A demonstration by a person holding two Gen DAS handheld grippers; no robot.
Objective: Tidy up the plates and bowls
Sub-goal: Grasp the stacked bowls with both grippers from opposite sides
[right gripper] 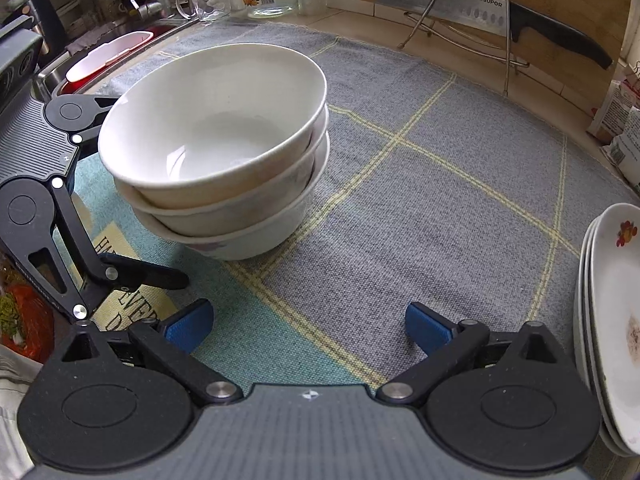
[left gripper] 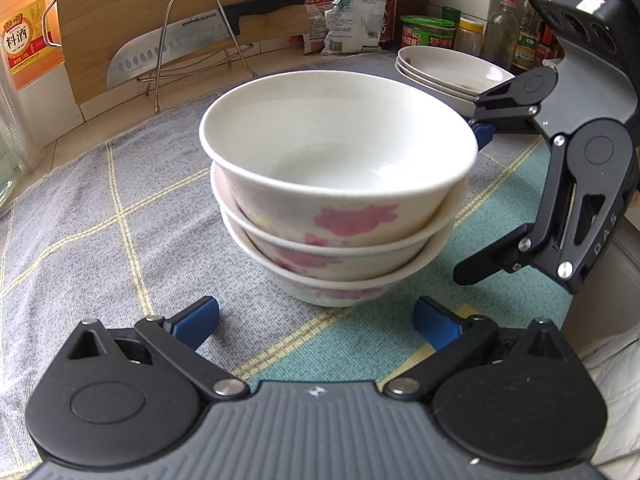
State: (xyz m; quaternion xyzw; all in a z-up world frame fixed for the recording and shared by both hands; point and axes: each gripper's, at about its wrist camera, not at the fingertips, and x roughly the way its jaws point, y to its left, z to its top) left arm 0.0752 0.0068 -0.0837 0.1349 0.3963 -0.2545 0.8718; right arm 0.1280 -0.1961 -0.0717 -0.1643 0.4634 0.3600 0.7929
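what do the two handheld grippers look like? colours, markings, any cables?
Both match. The left gripper and right gripper each have a grey ribbed body with a small white logo, round black pivot housings, black linkage arms with silver pins, and blue-padded fingers. Seen side-on, the right gripper's arm reads "DAS" and its grey head has three round recesses. No cables or sleeves visible.

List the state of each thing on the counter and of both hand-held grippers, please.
Bowls: three, nested, upright, top one empty.
Plates: stacked, top one soiled.
Knife: resting in the wire rack.
Left hand-held gripper: open, holding nothing.
Right hand-held gripper: open, holding nothing.
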